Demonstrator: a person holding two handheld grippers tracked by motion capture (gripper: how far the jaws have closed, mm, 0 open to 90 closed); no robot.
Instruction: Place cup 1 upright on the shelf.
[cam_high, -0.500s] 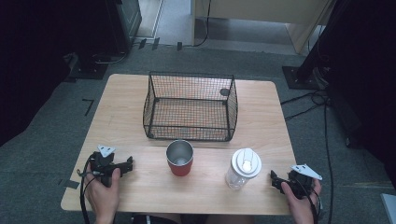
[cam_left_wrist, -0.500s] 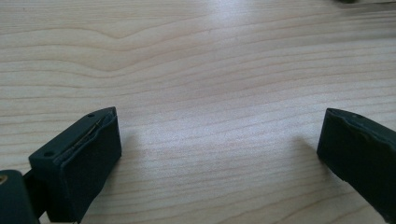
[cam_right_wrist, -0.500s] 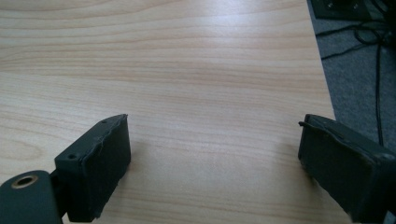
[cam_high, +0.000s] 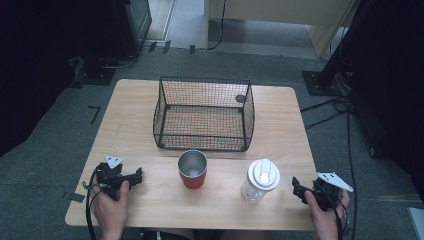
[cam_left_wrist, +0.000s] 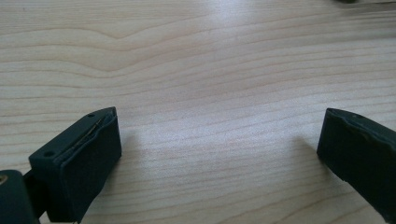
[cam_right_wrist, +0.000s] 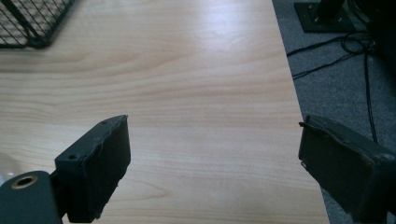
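At the near edge of the desk (cam_high: 135, 120) the left gripper (cam_high: 134, 176) and right gripper (cam_high: 297, 189) rest low, each with its fingers spread wide and holding nothing. Between them stand a red steel tumbler (cam_high: 192, 169) and, to its right, a clear bottle with a white lid (cam_high: 260, 180). Farther off sits an empty wire basket (cam_high: 204, 114). Judging by this, nothing has been moved yet; all handling is left
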